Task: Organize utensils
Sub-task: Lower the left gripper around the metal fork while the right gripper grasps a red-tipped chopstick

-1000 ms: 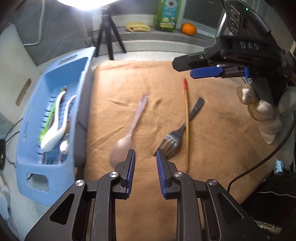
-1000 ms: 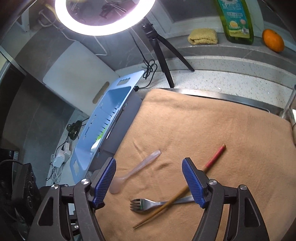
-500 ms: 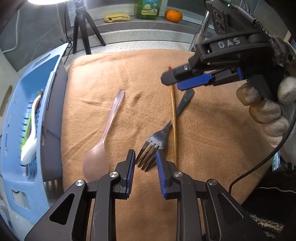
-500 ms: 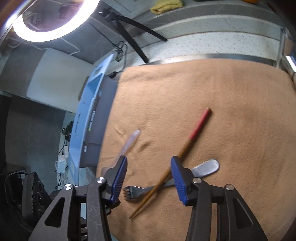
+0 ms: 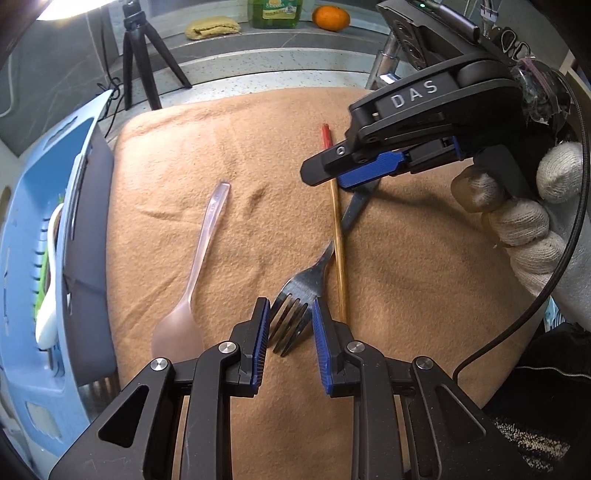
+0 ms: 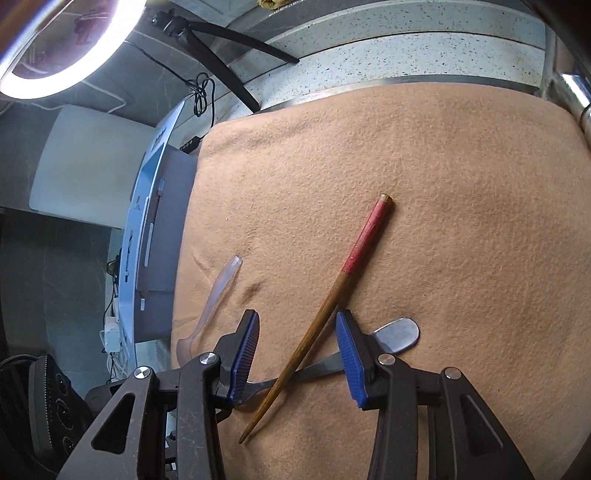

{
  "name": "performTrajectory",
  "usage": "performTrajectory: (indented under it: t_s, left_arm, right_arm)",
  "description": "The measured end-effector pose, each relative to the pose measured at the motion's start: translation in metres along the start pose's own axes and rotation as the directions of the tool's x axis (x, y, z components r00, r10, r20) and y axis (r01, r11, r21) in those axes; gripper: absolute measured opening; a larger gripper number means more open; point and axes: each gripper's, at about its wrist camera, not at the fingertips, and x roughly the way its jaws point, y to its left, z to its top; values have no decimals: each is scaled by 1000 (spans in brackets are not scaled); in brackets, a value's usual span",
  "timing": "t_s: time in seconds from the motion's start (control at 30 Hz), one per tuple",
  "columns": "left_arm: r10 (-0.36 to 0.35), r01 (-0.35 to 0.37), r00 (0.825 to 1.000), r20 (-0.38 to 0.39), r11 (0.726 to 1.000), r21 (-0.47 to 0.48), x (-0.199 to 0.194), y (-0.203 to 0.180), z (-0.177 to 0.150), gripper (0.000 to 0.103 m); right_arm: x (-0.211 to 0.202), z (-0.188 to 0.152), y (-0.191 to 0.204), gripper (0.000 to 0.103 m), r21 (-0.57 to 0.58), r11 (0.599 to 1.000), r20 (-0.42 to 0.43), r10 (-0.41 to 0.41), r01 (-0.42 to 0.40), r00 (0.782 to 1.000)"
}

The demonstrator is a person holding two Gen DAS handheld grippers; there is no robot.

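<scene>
A metal fork (image 5: 314, 273) lies on the tan cloth (image 5: 258, 147) with a red-ended wooden chopstick (image 5: 338, 229) across its handle. A translucent pink spoon (image 5: 199, 258) lies to their left. My left gripper (image 5: 288, 325) is open, its jaws on either side of the fork's tines. My right gripper (image 6: 295, 343) is open and straddles the chopstick (image 6: 332, 302) just above the fork handle (image 6: 395, 332); it shows in the left wrist view (image 5: 332, 177) too. The spoon (image 6: 218, 295) also shows in the right wrist view.
A blue basket (image 5: 26, 258) with several utensils, a white spoon among them, stands at the cloth's left edge. A tripod (image 5: 140, 59), a soap bottle (image 5: 275, 13), an orange (image 5: 330, 18) and a yellow sponge (image 5: 212, 27) stand behind. A tap (image 5: 384, 70) is at the back right.
My left gripper moved right from the spoon to the fork and its jaws now flank the tines. My right gripper came down over the chopstick and narrowed its opening.
</scene>
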Motion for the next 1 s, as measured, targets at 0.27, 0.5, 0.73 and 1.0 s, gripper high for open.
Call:
performTrajectory:
  t_s: [0.27, 0.5, 0.73, 1.0]
  left_arm:
    - [4, -3, 1000, -14, 1000, 22, 5, -4, 6, 22]
    - [5, -4, 1000, -10, 1000, 13, 4, -1, 5, 23]
    - [9, -9, 1000, -6, 1000, 3, 3, 2, 3, 23]
    - [25, -25, 1000, 9, 1000, -18, 1, 8, 2, 23]
  right_arm:
    - [6, 5, 5, 38, -18, 999, 3, -38, 38, 999]
    - [10, 8, 11, 17, -56, 990, 2, -133, 133, 991]
    - [5, 5, 7, 8, -66, 986, 4, -151, 151, 988]
    - [-15, -7, -9, 7, -36, 990, 31, -134, 136, 990]
